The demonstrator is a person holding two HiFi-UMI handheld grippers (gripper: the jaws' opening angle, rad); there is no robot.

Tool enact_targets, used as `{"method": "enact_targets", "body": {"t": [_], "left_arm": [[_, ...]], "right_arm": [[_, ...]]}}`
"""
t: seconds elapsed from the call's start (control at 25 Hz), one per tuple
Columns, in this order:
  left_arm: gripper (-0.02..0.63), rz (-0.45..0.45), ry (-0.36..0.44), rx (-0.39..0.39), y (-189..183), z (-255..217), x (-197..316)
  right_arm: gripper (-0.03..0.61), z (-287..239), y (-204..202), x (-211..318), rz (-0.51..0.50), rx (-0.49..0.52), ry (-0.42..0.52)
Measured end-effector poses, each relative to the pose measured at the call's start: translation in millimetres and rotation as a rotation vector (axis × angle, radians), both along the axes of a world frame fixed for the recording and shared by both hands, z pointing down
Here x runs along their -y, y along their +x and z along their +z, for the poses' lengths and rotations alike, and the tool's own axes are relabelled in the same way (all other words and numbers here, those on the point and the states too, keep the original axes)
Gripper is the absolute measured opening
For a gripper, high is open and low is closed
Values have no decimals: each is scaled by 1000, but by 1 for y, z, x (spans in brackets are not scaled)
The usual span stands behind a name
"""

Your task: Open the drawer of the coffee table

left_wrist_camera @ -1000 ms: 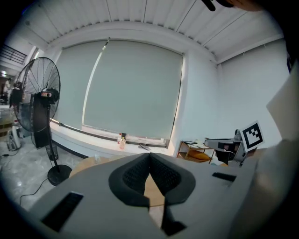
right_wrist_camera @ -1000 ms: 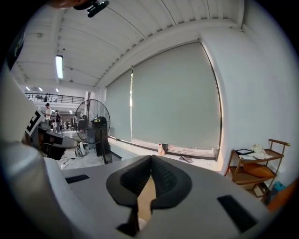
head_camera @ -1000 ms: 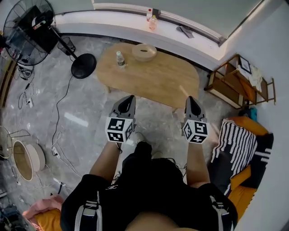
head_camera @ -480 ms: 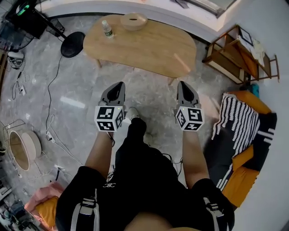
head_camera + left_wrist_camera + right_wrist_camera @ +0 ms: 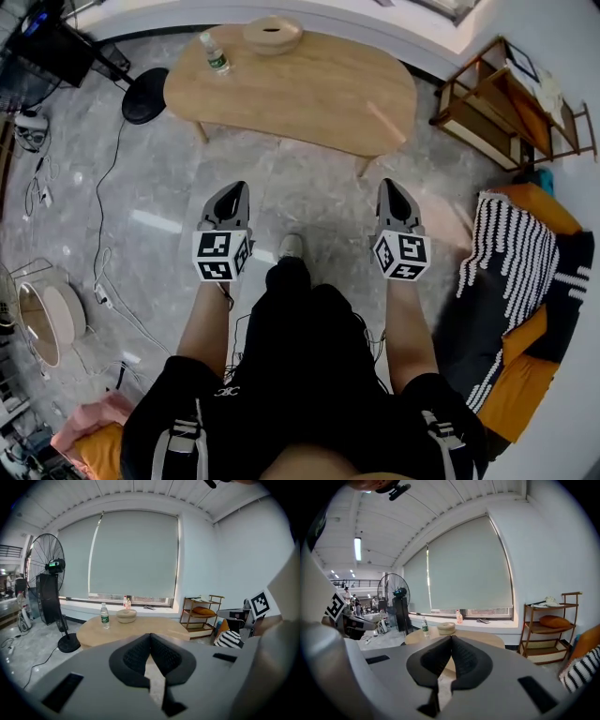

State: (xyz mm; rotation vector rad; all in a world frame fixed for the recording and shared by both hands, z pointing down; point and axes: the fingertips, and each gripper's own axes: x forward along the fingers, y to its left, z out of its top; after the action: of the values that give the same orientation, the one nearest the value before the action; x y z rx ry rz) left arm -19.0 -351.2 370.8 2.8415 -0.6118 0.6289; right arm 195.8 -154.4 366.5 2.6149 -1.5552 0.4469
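The oval wooden coffee table [image 5: 309, 89] stands on the grey floor ahead of me; its drawer is not visible from above. A water bottle [image 5: 214, 52] and a round wooden bowl [image 5: 272, 35] rest on its far left part. My left gripper [image 5: 236, 189] and right gripper [image 5: 392, 186] hover over the floor short of the table's near edge, both shut and empty. In the left gripper view the table [image 5: 136, 626] lies just beyond the closed jaw tips [image 5: 150, 634]. The right gripper view shows the table [image 5: 483, 639] behind its closed tips [image 5: 451, 637].
A standing fan's black base [image 5: 145, 96] sits left of the table, with cables [image 5: 103, 216] trailing over the floor. A wooden shelf rack [image 5: 511, 103] stands at right, and a striped cushion [image 5: 502, 272] on an orange seat lies near my right arm. A round stool [image 5: 47, 319] is at far left.
Both grippers have sunk lower and stayed side by side. The table now sits higher in the head view, and my legs are more bent beneath me.
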Motion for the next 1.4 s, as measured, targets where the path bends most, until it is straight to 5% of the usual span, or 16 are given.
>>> {"method": "enact_targets", "body": {"t": [0.4, 0.6, 0.84, 0.96, 1.12, 1.2, 1.28, 1.4], "left_arm": [[20, 50, 92, -110, 40, 287, 42], [20, 39, 171, -140, 42, 342, 45], [20, 62, 135, -145, 46, 366, 29], [20, 72, 44, -220, 50, 374, 27], [21, 190, -223, -447, 60, 376, 16], [169, 229, -347, -560, 65, 377, 17], [246, 251, -417, -627, 70, 381, 23], [265, 262, -475, -670, 75, 395, 36]], "right_arm": [[17, 285, 47, 4, 38, -104, 59], [17, 340, 47, -9, 34, -141, 86], [17, 356, 56, -29, 34, -125, 94], [17, 365, 65, -34, 29, -117, 96], [23, 376, 78, -35, -47, -27, 138], [203, 377, 87, -34, -100, 21, 157], [234, 380, 101, -34, -117, 47, 153], [271, 392, 117, -29, -134, 72, 112]]}}
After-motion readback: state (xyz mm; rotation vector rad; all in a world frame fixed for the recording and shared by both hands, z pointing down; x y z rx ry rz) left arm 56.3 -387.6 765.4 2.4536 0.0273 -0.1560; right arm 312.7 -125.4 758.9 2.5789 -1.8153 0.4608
